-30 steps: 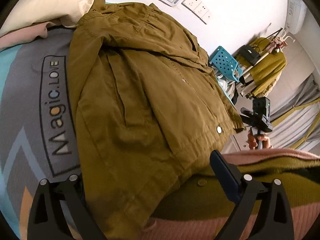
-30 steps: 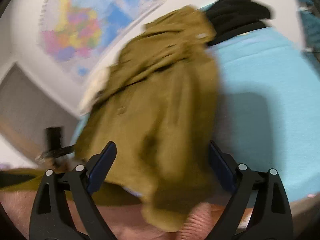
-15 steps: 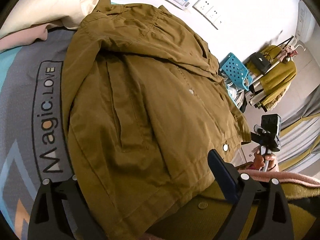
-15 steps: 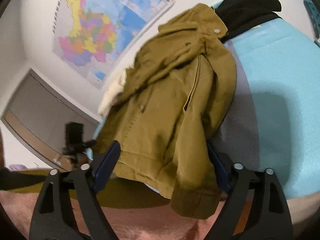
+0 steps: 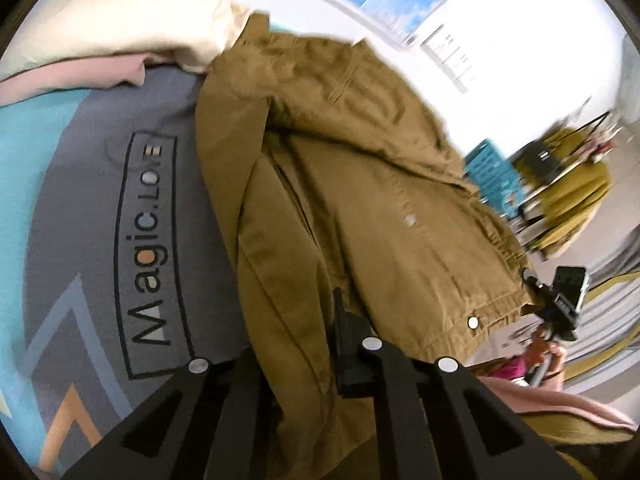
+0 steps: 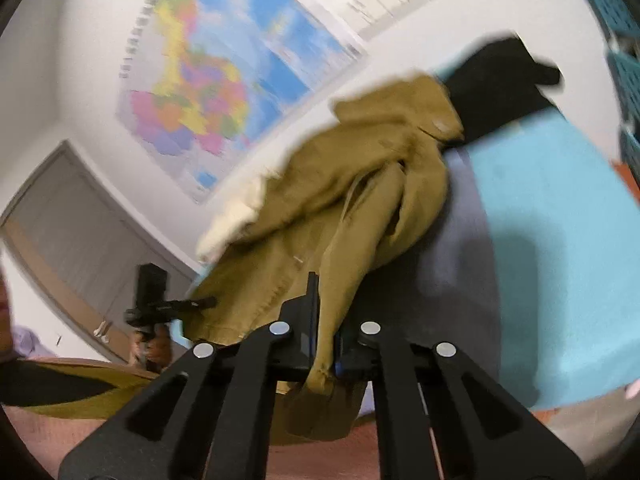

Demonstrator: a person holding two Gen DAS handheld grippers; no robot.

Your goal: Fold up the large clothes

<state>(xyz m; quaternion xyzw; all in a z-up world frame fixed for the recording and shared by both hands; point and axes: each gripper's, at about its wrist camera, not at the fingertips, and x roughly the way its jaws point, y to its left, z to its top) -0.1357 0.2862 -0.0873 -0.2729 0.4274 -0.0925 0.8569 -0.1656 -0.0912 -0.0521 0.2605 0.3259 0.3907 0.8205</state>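
The olive-brown jacket (image 5: 360, 208) lies spread on the bed (image 5: 80, 208), its long axis running from the hem at the near bed edge away to the collar by the cream pillow (image 5: 132, 20) and the wall. Both bottom corners are taken: the left hand-held gripper (image 5: 320, 360) is clamped on the hem at the side by the printed bedcover lettering, and the right hand-held gripper (image 6: 326, 344) is pinched tight on the opposite corner, a fold hanging through its jaws. Judging by this, the fold goes straight ahead, hem carried toward the collar.
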